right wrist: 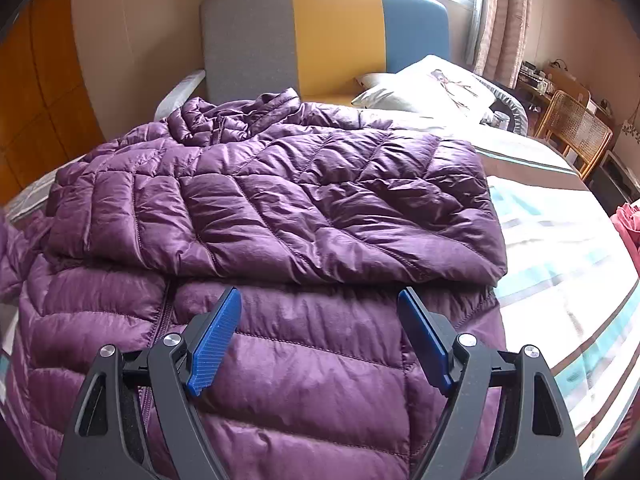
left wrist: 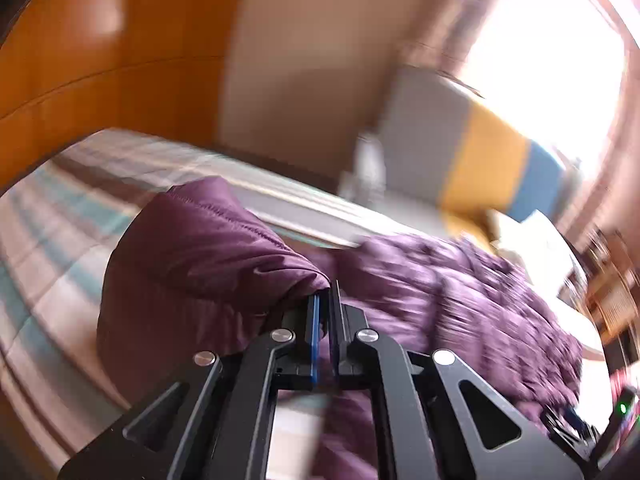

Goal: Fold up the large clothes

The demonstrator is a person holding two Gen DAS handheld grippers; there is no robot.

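A purple quilted down jacket (right wrist: 280, 208) lies on a striped bed cover (right wrist: 560, 248), one side folded across its body. My right gripper (right wrist: 320, 304) is open and empty, hovering over the jacket's lower front. In the left wrist view, my left gripper (left wrist: 325, 296) is shut on a part of the jacket (left wrist: 200, 256) and holds it lifted above the bed; which part it is cannot be told. The rest of the jacket (left wrist: 460, 300) lies blurred to the right.
A grey, yellow and blue headboard (right wrist: 324, 36) stands at the far end, with pillows (right wrist: 432, 84) next to it. A wicker chair (right wrist: 572, 128) and cluttered desk stand at the right. An orange wardrobe (left wrist: 100, 40) is on the left. A pink cloth (right wrist: 628, 228) lies at the bed's right edge.
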